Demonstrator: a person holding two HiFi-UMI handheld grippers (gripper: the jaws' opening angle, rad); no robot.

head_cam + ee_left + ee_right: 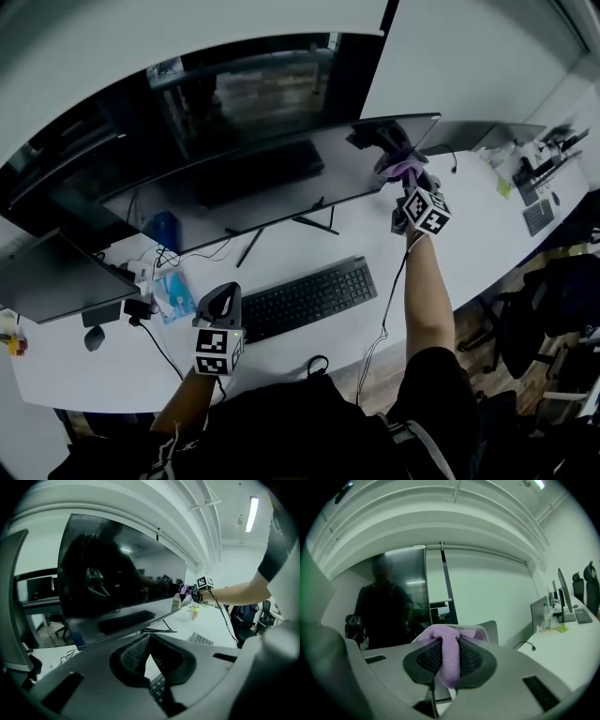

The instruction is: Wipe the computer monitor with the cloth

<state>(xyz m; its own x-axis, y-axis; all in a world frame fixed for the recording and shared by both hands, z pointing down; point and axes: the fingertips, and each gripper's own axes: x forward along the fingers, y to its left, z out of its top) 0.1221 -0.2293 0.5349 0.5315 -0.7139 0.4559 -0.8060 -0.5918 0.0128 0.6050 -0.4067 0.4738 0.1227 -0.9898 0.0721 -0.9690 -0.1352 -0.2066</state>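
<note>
A wide curved black monitor (262,178) stands on the white desk (487,244), its screen dark. My right gripper (405,180) is shut on a purple cloth (403,170) and holds it against the monitor's right end. In the right gripper view the purple cloth (447,653) is pinched between the pads and bunches over their tips, with the monitor (393,602) just beyond. My left gripper (221,298) hovers low over the desk by the keyboard's left end, fingertips together with nothing in them. The left gripper view shows the monitor (117,573) from the side and the cloth (185,589) far off.
A black keyboard (305,298) lies in front of the monitor's stand. A second monitor (47,277), a blue box (174,296), a mouse (94,337) and cables sit at the left. Two small bottles (176,603) stand near the monitor's right end. Another screen (487,136) is further right.
</note>
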